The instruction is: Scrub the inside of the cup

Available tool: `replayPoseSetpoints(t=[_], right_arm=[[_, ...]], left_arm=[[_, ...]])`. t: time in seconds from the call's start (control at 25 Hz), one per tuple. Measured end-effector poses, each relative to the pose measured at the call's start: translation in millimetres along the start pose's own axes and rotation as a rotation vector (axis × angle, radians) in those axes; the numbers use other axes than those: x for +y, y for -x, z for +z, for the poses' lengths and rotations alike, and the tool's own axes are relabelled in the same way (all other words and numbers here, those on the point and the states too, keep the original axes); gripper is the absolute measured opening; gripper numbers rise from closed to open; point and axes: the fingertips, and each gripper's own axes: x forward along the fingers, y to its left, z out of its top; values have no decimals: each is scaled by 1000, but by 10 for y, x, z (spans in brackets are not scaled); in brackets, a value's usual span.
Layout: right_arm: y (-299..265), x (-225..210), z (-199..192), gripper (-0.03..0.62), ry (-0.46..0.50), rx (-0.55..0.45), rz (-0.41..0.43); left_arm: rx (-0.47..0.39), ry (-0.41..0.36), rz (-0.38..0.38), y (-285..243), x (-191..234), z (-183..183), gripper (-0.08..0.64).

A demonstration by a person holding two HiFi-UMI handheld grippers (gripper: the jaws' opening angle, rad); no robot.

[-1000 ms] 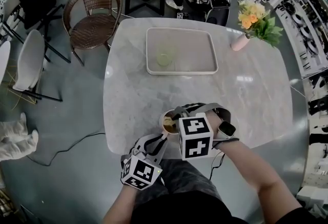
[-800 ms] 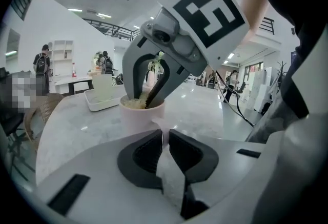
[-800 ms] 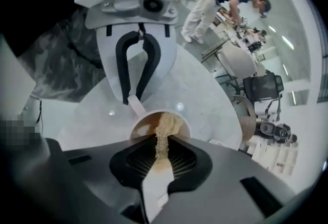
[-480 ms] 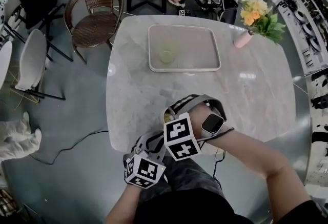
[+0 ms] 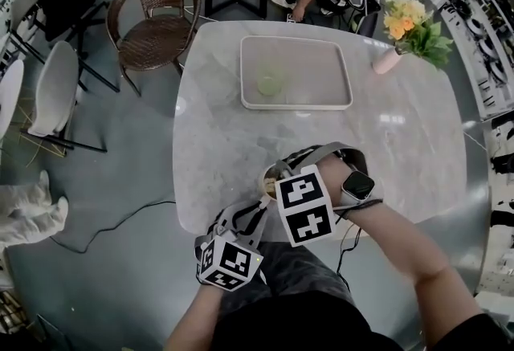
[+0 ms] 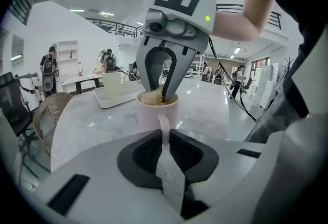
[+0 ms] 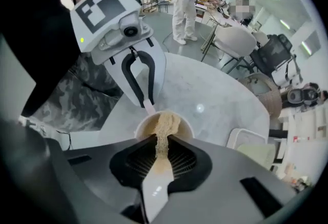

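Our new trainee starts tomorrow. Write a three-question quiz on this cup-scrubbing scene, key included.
1. True or false: the left gripper grips the cup by its handle.
2. What does the right gripper hold? A a spoon; B a scrubber; C nothing.
3. Fill in: the scrubber's tip reaches into the ____.
Key: 1 true; 2 B; 3 cup.

tray (image 5: pixel 297 106): holds green glass (image 5: pixel 270 85) | flowers (image 5: pixel 409 26): right of tray | wicker chair (image 5: pixel 157 16): left
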Motion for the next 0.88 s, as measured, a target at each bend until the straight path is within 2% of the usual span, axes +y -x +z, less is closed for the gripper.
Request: replayPoseSetpoints(t=[0.08,0.16,0.28,0.4,0.56,0.64,0.76,0.88], right_arm=[[-75,-46,-37,63,79,57,-81],[-155,-53,-58,63,117,102,-118],[-235,-31,-53,63,63,119,-86],[-245,14,-2,61,-56,63,26],[-156,82,68,61,-227,-86,187],[-65,87,78,61,-300,-164,228],[109,61,59,63,-338,-233,219],[217,23,31,63,-246,-213,129]], left_arm=[[2,-5,1,6,-8,-4,52],[1,-10,3,11,-15,-1,52],[-4,2,8,12,-11,0,52],[-2,24,17,6,7,-7,52],[7,29,22,4,14,-9,52],[10,29,23,8,25,-9,52],[13,31,29,22,58,-11,52],[11,27,22,30,70,-11,52]])
